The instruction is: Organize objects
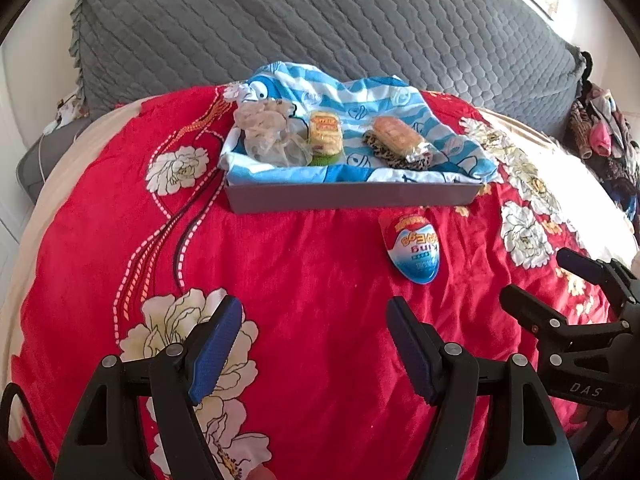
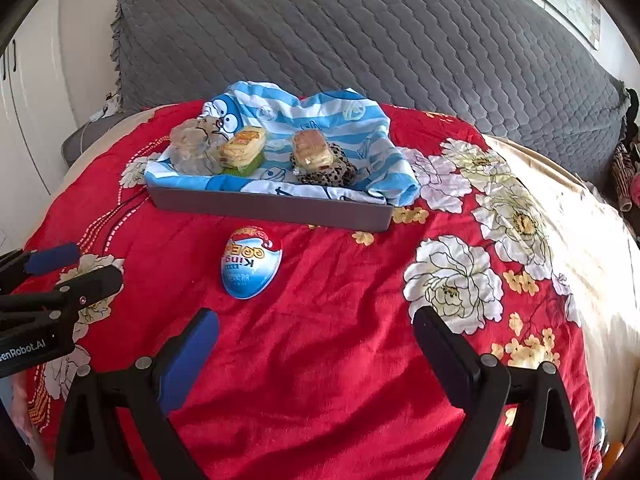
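A blue, white and red egg-shaped toy pack (image 1: 412, 246) (image 2: 250, 264) lies on the red flowered bedspread just in front of a grey tray (image 1: 352, 198) (image 2: 272, 208). The tray is lined with a blue-striped cartoon cloth (image 1: 360, 112) (image 2: 304, 120) and holds a crumpled clear bag (image 1: 268, 132) (image 2: 192, 148), a yellow wrapped snack (image 1: 325, 134) (image 2: 243, 148) and a wrapped bun (image 1: 396, 134) (image 2: 310, 150) on a leopard-print item (image 1: 400, 158) (image 2: 332, 172). My left gripper (image 1: 314, 344) (image 2: 86, 266) hovers open over the bedspread, nearer than the egg and left of it. My right gripper (image 2: 316, 340) (image 1: 540, 280) is open too, with the egg ahead to its left.
A grey quilted headboard cover (image 1: 320, 20) (image 2: 360, 32) rises behind the tray. A pile of clothes (image 1: 604, 136) sits at the far right of the bed. White cupboard doors (image 2: 24, 100) stand at the left. The cream sheet (image 2: 592, 240) shows along the right edge.
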`<state>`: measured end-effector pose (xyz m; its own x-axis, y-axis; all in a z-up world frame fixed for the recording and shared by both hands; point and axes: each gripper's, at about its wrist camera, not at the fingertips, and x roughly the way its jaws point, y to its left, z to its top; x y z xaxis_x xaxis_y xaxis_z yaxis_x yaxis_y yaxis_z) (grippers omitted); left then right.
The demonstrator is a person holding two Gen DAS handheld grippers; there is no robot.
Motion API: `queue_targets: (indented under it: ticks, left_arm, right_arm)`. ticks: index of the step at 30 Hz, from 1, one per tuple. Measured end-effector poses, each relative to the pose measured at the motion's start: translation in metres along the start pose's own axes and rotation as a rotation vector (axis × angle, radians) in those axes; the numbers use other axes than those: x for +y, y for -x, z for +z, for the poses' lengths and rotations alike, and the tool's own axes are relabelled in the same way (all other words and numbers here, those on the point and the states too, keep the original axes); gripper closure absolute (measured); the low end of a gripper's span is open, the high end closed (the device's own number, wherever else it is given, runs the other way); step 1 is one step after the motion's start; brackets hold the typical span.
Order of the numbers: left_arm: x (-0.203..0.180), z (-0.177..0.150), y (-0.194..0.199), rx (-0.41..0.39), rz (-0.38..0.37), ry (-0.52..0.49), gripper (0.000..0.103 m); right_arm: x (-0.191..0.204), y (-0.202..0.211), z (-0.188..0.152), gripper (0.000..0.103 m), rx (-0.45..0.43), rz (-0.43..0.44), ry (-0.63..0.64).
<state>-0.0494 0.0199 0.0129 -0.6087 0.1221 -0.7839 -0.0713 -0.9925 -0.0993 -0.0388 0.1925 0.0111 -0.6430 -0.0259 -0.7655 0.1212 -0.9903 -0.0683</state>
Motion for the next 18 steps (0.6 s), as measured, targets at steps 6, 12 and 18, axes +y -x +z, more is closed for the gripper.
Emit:
queue_targets:
  ticks: [6, 12, 18]
  left_arm:
    - [0.002, -0.007, -0.005, 0.009, 0.007, -0.001, 0.027]
    - [0.005, -0.010, -0.009, 0.014, 0.013, 0.004, 0.027]
    - [0.007, -0.015, -0.015, 0.021, 0.017, 0.003, 0.027]
  right_arm:
    - [0.003, -0.005, -0.007, 0.005, 0.003, -0.009, 0.004]
    - [-0.002, -0.010, -0.013, 0.005, 0.009, -0.018, -0.025]
    - [-0.002, -0.015, -0.017, 0.005, 0.012, -0.031, -0.024]
